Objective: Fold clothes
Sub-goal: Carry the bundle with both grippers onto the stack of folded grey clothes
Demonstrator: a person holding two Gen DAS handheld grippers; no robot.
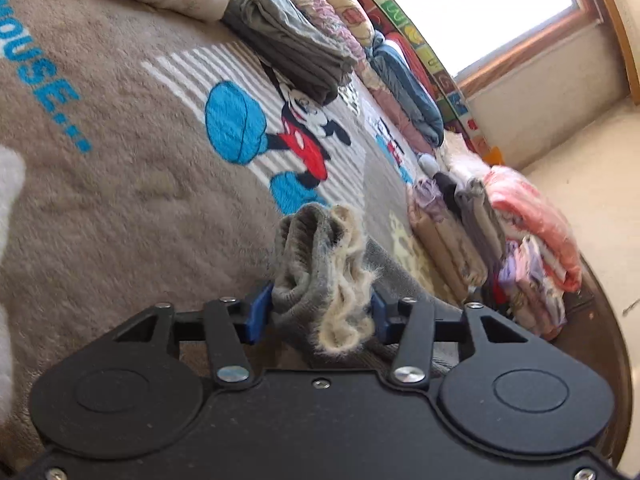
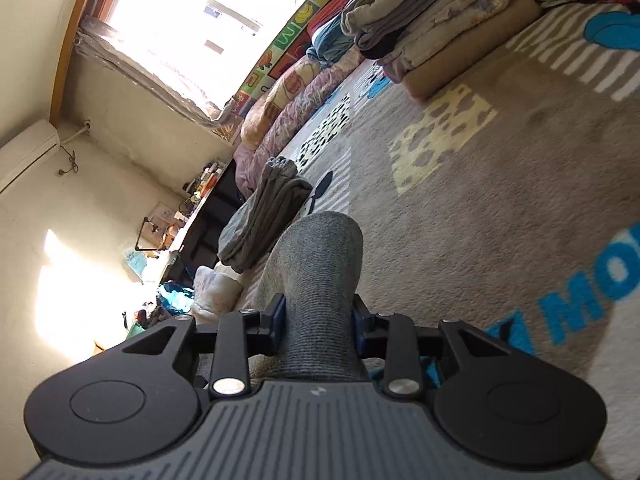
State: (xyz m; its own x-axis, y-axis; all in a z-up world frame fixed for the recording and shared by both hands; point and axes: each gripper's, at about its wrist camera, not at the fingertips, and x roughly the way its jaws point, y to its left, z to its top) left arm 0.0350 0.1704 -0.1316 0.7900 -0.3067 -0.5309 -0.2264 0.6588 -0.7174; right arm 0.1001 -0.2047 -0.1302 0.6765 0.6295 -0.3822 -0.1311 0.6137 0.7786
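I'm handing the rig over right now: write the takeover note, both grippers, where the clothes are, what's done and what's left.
Left gripper: shut on the bunched, fleecy end of a grey sock.
Right gripper: shut on a smooth grey knit end, likely the same sock; neither view shows both grippers.
Both are over the blanket.
Done: folded stacks sit along the blanket's edge, plus a folded grey garment further off.
Left: fold the sock and put it down. More loose clothes: cannot tell.

left wrist: low, tilted | right wrist: likewise | shared: blanket [image 1: 120,208]
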